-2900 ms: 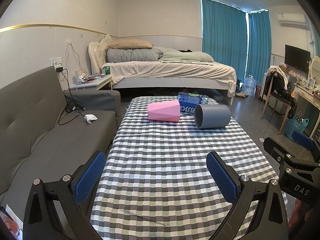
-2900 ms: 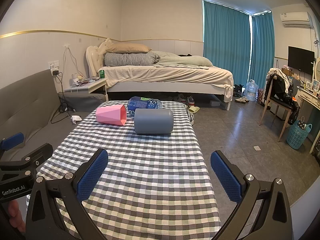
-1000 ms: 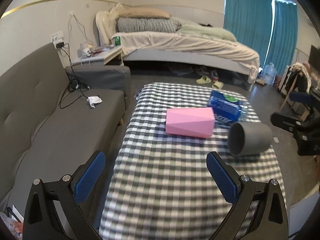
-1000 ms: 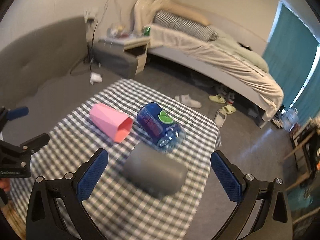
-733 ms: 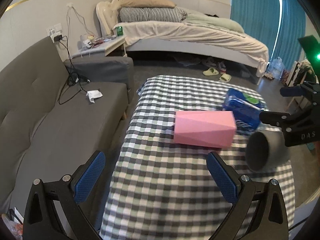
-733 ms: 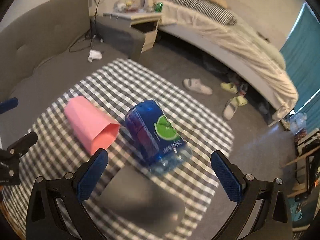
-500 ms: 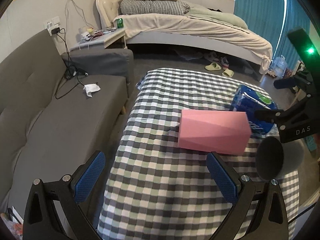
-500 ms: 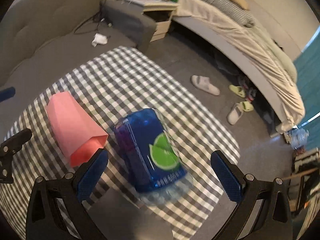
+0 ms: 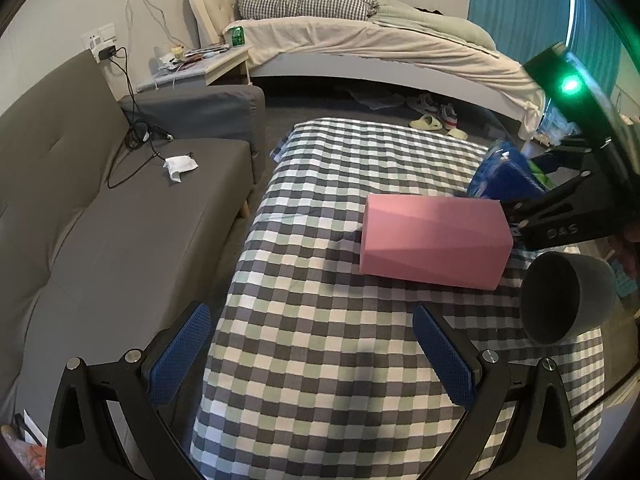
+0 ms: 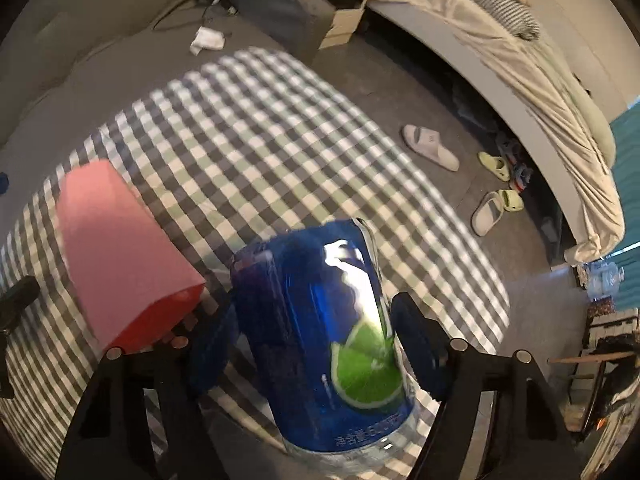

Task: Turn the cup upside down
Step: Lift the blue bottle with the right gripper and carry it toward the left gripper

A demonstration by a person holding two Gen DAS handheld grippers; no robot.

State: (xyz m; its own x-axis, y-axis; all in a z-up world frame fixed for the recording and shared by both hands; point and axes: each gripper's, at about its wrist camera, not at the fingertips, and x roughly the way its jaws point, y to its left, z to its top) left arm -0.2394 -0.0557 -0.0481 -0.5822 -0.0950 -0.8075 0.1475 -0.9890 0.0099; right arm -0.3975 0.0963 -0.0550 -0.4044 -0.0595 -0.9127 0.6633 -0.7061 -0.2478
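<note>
From my feed, the biggest thing is the bench under a checked cloth, with a grey sofa along its left side and a bed at the far end of the room. On the bench, a pink cup lies on its side, open end to the right. Right of it and a bit nearer lies a grey cup, also tipped over, its mouth facing my left camera. A blue pack with a lime picture lies just beyond the pink cup, at the far right. My right hand-held gripper has its jaws around that blue pack, one pad on each side; can't tell if they're actually pressing it. My left hand-held gripper hangs wide open over the near end of the bench, holding nothing.
</note>
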